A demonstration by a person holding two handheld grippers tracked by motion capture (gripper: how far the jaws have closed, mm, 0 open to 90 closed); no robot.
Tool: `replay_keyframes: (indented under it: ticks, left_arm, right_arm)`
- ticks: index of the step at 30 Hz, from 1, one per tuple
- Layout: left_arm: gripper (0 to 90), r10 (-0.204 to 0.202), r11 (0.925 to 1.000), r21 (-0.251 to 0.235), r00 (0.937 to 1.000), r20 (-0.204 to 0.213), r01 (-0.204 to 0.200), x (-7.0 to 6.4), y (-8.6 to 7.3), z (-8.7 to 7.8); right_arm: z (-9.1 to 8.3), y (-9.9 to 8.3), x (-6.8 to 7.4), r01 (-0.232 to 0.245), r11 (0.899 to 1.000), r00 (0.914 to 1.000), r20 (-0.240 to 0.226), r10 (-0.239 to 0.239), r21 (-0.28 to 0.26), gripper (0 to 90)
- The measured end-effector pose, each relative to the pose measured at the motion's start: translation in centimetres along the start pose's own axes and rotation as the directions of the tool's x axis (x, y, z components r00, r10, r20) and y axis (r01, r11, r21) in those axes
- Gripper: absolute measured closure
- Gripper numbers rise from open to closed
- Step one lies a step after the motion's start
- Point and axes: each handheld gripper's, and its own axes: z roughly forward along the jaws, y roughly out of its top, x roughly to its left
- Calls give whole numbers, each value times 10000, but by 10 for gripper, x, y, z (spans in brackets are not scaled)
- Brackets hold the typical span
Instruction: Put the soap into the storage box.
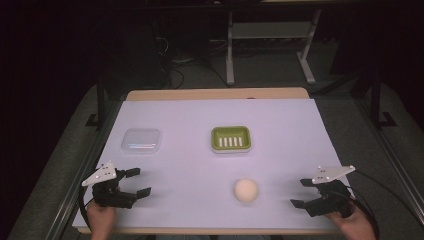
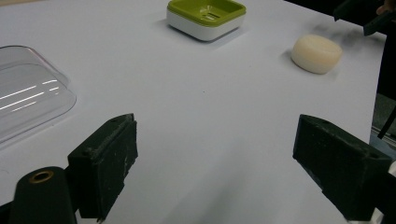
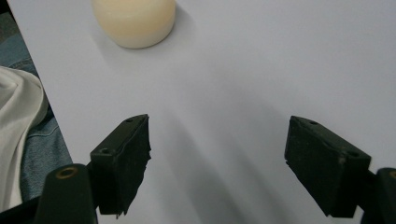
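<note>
A round cream soap bar lies on the white table cover near the front, also seen as the soap bar and the soap bar. A green soap dish with a white base sits at mid-table; the left gripper view has the dish far ahead. A clear plastic lid rests to its left, close to the lid. My left gripper is open at the front left. My right gripper is open at the front right, to the right of the soap. Both hold nothing.
The white cover spans a wooden table. Dark floor, cables and a white stand leg lie beyond the far edge. Metal rails run along both sides. A person's clothing is at the table's near edge.
</note>
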Motion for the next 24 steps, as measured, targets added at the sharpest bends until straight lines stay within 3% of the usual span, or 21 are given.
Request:
replay_keyframes:
  ticks: [7,24]
  left_arm:
    - [132,67,10000,24,10000,52,-68,0,0,0]
    - [132,2,10000,-29,9999,101,-2,1,0,0]
  right_arm:
    - [1,7,7,375,9993,9993,-20,-375,-48,211]
    - [5,16,17,685,9976,9976,-91,-685,-36,207]
